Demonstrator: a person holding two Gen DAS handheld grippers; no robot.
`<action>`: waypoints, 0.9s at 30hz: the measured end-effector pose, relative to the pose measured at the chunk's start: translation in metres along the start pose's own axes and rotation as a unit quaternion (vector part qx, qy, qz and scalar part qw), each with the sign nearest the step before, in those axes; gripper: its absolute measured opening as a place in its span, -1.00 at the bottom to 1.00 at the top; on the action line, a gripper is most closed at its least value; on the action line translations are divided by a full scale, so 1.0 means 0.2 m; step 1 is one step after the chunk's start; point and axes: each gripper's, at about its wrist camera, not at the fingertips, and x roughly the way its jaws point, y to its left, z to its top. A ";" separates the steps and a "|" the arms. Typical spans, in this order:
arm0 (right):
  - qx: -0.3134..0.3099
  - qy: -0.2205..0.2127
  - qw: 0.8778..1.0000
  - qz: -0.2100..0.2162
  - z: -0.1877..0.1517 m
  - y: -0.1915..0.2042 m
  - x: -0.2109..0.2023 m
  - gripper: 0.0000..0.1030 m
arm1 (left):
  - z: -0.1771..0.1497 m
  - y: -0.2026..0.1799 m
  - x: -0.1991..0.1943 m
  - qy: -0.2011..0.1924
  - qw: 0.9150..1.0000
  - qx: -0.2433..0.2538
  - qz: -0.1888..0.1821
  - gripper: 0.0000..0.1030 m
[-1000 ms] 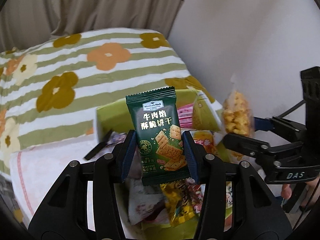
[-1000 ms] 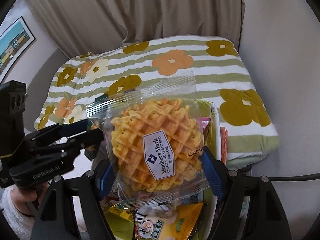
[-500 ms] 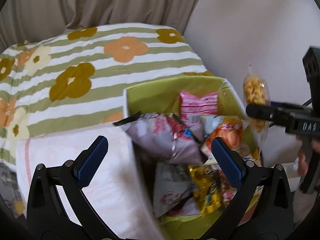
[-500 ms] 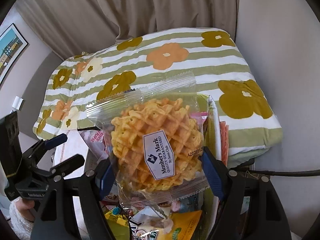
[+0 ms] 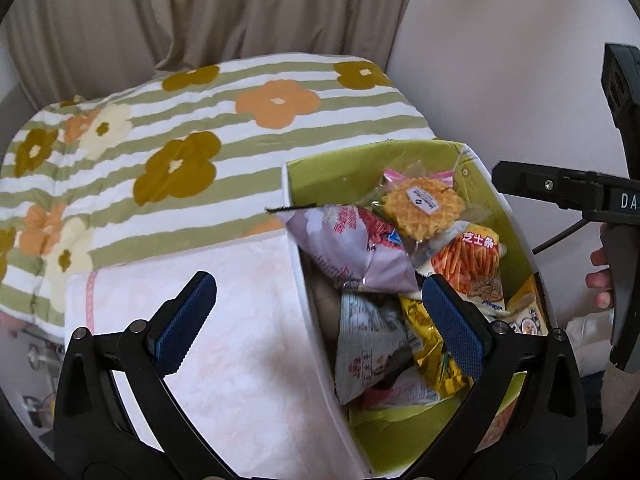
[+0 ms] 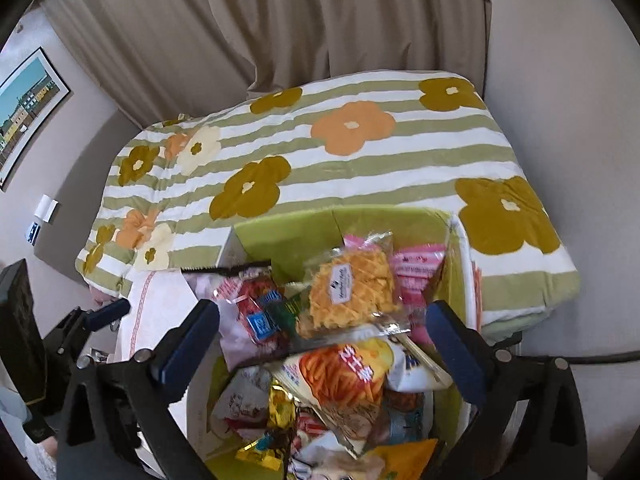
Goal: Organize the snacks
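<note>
The snacks (image 6: pixel 344 380) lie piled in the green box (image 5: pixel 496 204). They are light, crinkly and slippery; pinch a bag edge. The left hand-held gripper (image 5: pixel 320 322) is wide open and empty. The right hand-held gripper (image 6: pixel 324 344), just opened, holds nothing; the waffle pack (image 6: pixel 350 294) lies on top.

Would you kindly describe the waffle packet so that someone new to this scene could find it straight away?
Start at the flower-patterned quilt; in front of it stands a box with a green lining, heaped with snack packets. The waffle packet lies on top of the heap toward the far end. Unlike the printed bags around it, its wrapper is clear, showing a round golden grid-patterned waffle with a small white label.
</note>
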 end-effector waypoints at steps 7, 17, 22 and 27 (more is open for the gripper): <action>-0.019 -0.034 0.999 -0.005 -0.08 0.07 -0.13 0.99 | -0.12 0.01 -0.13 -0.010 1.000 -0.024 0.013 0.99; -0.047 -0.143 0.988 -0.035 -0.36 0.38 -0.61 0.99 | -0.33 0.07 -0.74 -0.118 0.991 -0.033 0.054 0.99; -0.055 -0.196 0.977 -0.059 -0.64 0.56 -0.83 0.99 | -0.58 0.11 -1.06 -0.166 0.982 -0.029 0.088 0.99; -0.071 -0.217 0.970 -0.088 -0.93 0.69 -0.96 0.99 | -0.83 0.13 -1.29 -0.193 0.975 -0.028 0.109 0.99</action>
